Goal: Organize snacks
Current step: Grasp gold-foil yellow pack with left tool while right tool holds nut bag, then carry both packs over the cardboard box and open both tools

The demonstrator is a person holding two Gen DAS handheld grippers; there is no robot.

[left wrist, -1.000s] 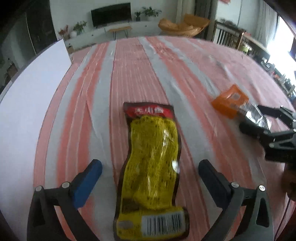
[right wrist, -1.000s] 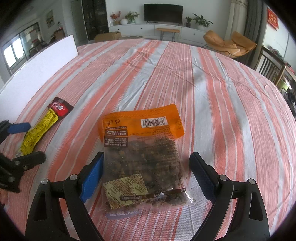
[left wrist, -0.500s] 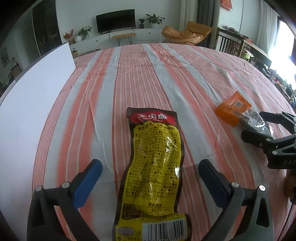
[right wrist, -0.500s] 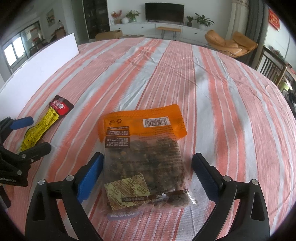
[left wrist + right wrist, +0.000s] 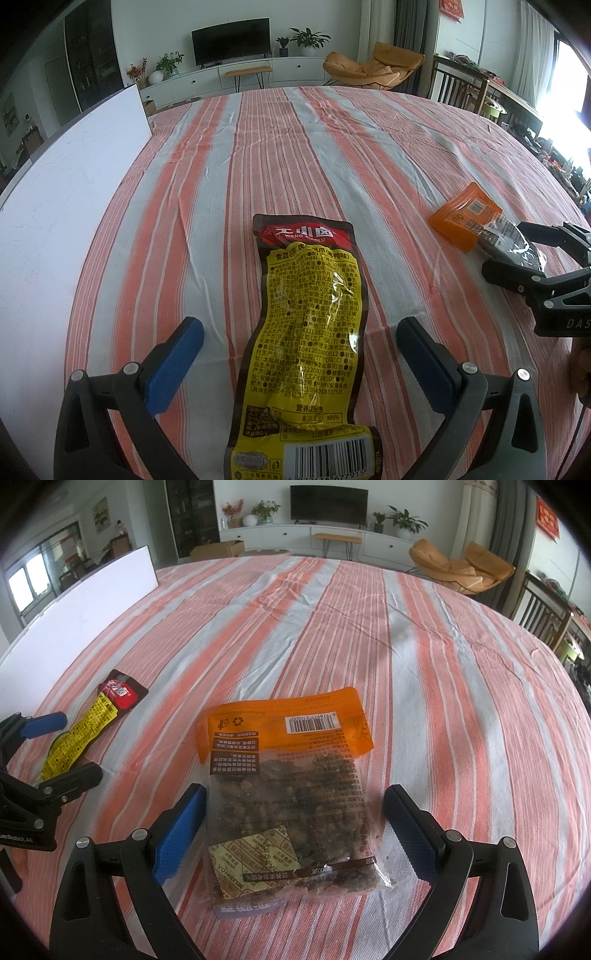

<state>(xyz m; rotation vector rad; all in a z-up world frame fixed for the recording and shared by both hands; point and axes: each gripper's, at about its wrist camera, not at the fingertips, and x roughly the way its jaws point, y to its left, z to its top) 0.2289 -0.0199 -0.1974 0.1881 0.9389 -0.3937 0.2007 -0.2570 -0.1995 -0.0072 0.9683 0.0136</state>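
Your left gripper (image 5: 299,347) stands wide, its blue pads on either side of the yellow snack pouch (image 5: 310,332) without touching it; the pouch lies flat on the striped tablecloth (image 5: 258,155), its red-banded end pointing away from you and its barcode end nearest the camera. Your right gripper (image 5: 295,816) is likewise spread wide, and the orange-topped clear snack bag (image 5: 291,794) lies flat between its pads, the left pad just beside the bag's edge and the right pad a little clear of it; neither presses on it. That bag's orange header with the barcode faces away from you, and the dark, crumbly contents show through the clear part, with a yellow sachet inside near the closer end. From the left wrist view, the right gripper sits off to the right with the orange bag between its fingers; from the right wrist view, the left gripper sits at the far left, straddling the yellow pouch. The two snacks lie well apart. A white board (image 5: 62,206) stands along the table's left edge.
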